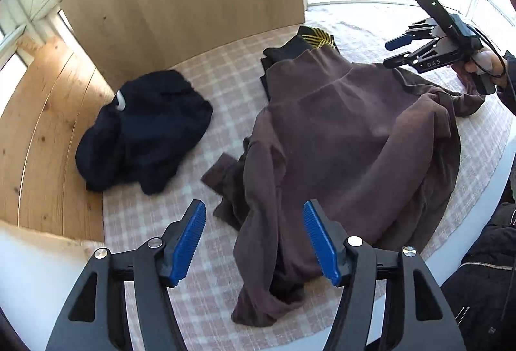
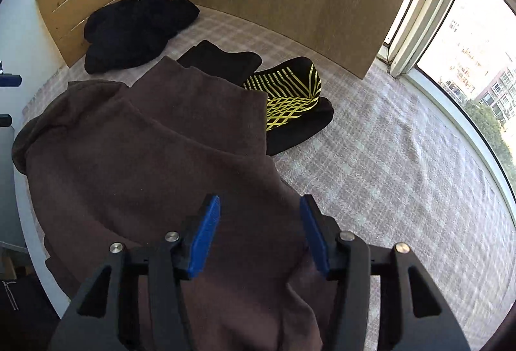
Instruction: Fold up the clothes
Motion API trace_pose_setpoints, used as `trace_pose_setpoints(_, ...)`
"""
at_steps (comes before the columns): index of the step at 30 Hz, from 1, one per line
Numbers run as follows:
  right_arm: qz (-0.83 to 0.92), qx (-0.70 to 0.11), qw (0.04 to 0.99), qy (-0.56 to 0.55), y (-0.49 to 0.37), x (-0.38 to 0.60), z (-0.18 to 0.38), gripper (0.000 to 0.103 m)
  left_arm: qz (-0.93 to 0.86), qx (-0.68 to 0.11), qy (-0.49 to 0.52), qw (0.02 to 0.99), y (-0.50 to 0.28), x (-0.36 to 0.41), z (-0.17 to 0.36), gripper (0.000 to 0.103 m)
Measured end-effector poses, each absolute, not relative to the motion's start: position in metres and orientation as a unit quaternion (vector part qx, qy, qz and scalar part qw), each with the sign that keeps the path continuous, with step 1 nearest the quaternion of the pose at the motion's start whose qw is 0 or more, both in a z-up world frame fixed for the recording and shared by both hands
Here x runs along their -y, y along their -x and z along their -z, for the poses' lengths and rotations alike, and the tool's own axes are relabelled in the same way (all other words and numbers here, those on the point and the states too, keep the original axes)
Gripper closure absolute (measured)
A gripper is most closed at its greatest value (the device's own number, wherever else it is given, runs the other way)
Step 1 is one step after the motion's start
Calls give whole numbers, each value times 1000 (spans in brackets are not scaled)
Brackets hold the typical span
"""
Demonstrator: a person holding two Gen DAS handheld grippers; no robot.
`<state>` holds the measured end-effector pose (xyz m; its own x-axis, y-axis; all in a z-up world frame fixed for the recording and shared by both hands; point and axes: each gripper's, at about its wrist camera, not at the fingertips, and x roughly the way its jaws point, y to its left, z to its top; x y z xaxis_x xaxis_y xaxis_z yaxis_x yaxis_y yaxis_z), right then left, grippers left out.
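The brown sweater (image 1: 338, 131) lay rumpled mid-bed, sleeves partly folded in; a folded black garment (image 2: 222, 59) sat at twelve o'clock, a black heap (image 1: 145, 131) at ten unfolded. Left gripper (image 1: 254, 241) and right gripper (image 2: 259, 231) stood half open, holding nothing

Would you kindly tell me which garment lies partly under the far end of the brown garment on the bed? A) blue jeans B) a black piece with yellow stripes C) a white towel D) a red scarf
B: in the right wrist view the black piece with yellow stripes pokes out from beneath the far edge of the brown garment.
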<state>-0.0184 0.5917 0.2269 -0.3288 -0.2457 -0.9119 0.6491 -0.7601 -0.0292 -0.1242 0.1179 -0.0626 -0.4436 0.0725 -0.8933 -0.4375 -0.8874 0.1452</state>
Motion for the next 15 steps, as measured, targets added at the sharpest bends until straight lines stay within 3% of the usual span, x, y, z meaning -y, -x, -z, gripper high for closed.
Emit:
trace_pose_setpoints(8, 771, -162, 299, -538, 52, -607, -211, 51, -776, -142, 588, 177, 219, -132, 118, 41)
trace_pose_setpoints(9, 770, -160, 302, -539, 54, -607, -211, 51, -770, -131, 598, 182, 223, -132, 124, 43)
trace_pose_setpoints(11, 766, -162, 309, -539, 55, -605, -209, 51, -758, -116, 613, 191, 224, -134, 133, 57)
trace_pose_setpoints(15, 759, -195, 310, -539, 56, -591, -200, 51, -738, -131, 630, 204, 221, -146, 148, 61)
